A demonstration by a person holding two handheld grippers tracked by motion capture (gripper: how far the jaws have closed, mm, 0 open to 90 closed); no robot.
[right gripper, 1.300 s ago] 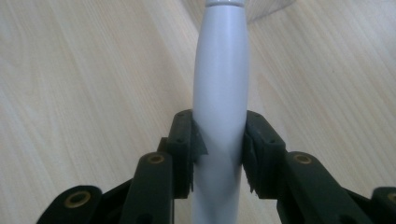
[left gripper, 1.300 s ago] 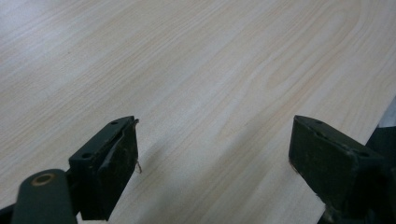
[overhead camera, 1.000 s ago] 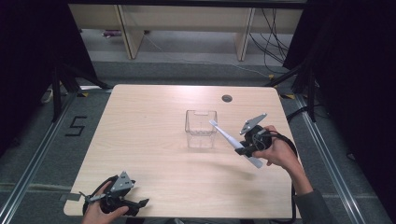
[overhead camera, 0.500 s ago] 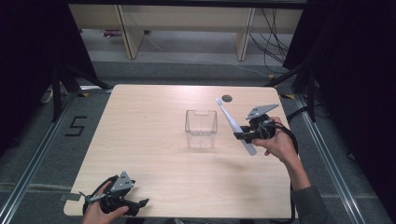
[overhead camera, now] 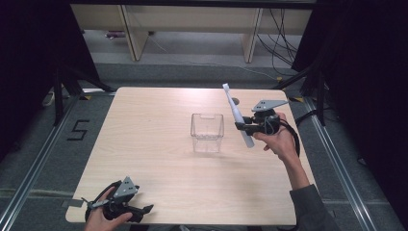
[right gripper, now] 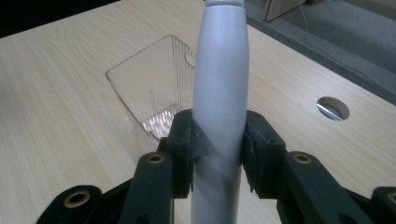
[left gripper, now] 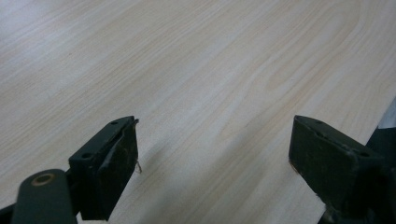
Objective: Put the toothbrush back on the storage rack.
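Just right of the clear container (overhead camera: pixel 207 132) on the table (overhead camera: pixel 144 144), the right tool (overhead camera: pixel 244 126) clamps a white toothbrush (overhead camera: pixel 235 115) mid-handle, lifted steeply, probably for dropping in, while the left tool (overhead camera: pixel 139 210) rests open and empty.

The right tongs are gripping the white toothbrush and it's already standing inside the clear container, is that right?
Not quite. The right tongs do grip the white toothbrush, but it is not inside the clear container. The high view shows it held in the air beside the container, which is empty.
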